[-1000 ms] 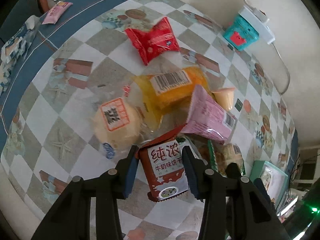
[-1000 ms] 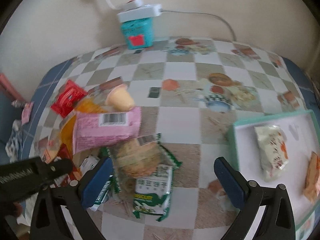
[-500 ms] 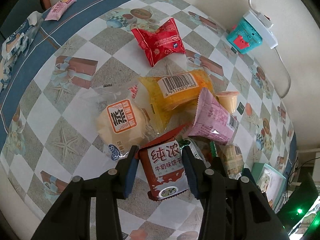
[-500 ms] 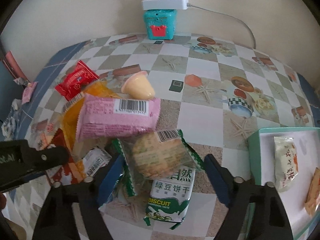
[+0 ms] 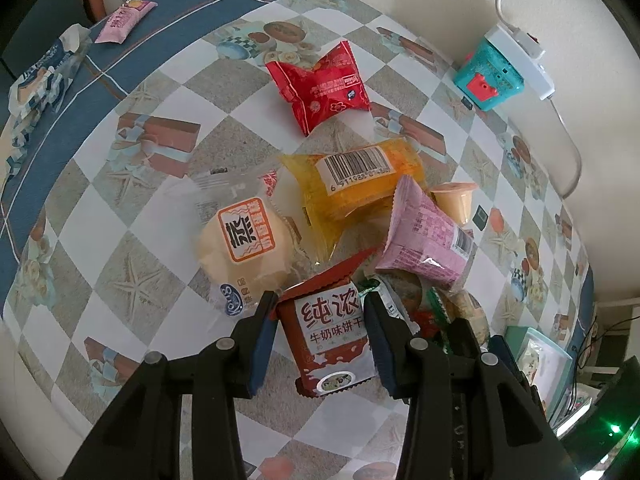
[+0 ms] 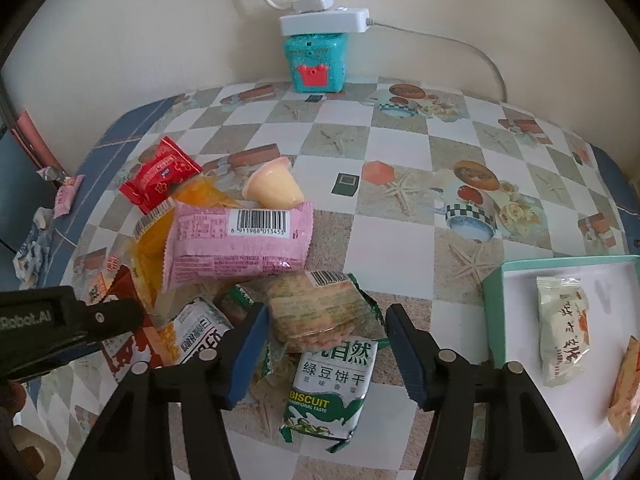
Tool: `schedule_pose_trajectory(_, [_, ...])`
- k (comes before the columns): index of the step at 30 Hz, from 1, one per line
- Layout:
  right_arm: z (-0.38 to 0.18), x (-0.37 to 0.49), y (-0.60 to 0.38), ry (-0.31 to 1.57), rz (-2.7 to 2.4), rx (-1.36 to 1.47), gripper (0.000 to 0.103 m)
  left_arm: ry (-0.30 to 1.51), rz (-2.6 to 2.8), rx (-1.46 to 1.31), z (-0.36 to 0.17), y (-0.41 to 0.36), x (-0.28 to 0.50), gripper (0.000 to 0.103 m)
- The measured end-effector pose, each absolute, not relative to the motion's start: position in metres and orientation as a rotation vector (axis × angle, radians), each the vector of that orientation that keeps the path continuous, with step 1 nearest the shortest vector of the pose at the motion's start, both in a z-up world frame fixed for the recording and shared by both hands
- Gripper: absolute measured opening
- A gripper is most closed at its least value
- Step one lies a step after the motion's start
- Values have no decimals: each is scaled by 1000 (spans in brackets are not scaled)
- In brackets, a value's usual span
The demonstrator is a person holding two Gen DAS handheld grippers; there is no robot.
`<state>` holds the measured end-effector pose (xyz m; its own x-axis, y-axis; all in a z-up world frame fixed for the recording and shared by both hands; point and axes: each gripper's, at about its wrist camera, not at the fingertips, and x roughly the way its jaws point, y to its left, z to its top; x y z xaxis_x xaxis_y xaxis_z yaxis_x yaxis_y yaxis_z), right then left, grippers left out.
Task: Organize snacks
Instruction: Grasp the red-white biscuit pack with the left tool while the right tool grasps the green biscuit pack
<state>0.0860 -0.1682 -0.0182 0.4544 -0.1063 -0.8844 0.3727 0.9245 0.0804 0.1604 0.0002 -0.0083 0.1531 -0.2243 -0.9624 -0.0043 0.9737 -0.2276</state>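
Note:
A pile of snacks lies on the checkered tablecloth. My left gripper (image 5: 320, 336) is shut on a red milk biscuit pack (image 5: 330, 338), also seen at the left of the right wrist view (image 6: 120, 344). My right gripper (image 6: 326, 344) is open, its jaws either side of a clear cracker pack (image 6: 312, 308) lying on a green biscuit pack (image 6: 332, 388). A pink pack (image 6: 236, 244), an orange pack (image 5: 360, 192), a red pack (image 5: 320, 84), a round bun (image 5: 244, 240) and a jelly cup (image 6: 272, 192) lie around.
A teal-rimmed white tray (image 6: 496, 296) at the right holds a cream pack (image 6: 560, 336) and an orange one (image 6: 624, 388). A teal box with a white power strip (image 6: 316, 60) stands by the wall. More wrappers (image 5: 124, 20) lie at the table's far left edge.
My right gripper has moved left over the pile and narrowed around the cracker pack. My left gripper keeps its hold on the red pack and has risen a little.

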Motion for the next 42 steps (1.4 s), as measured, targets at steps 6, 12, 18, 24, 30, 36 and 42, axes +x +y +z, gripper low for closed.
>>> schedule_pose_trajectory(6, [-7, 77, -177, 1053, -301, 299, 49, 1404, -170, -185, -4, -4, 156, 44])
schedule_pose_trajectory(12, [8, 67, -186, 1022, -293, 335, 17, 1391, -169, -170, -1, -9, 152, 44])
schedule_pose_trajectory(18, [9, 60, -197, 1029, -306, 351, 20, 1402, -169, -162, -5, -13, 150, 44])
schedule_pose_trajectory(24, [2, 52, -225, 1027, -379, 405, 25, 1407, -166, -171, -10, -10, 154, 44])
schedule_pose_trajectory(30, [1, 50, -236, 1023, -365, 467, 45, 1412, -186, -166, -12, -15, 157, 44])
schedule_pose_trajectory(36, [-17, 60, -214, 1147, -313, 442, 50, 1394, -192, -129, -8, -22, 154, 36])
schedule_pose_trajectory(42, [-18, 67, -188, 1176, -265, 412, 61, 1418, -189, -155, -11, -14, 156, 38])
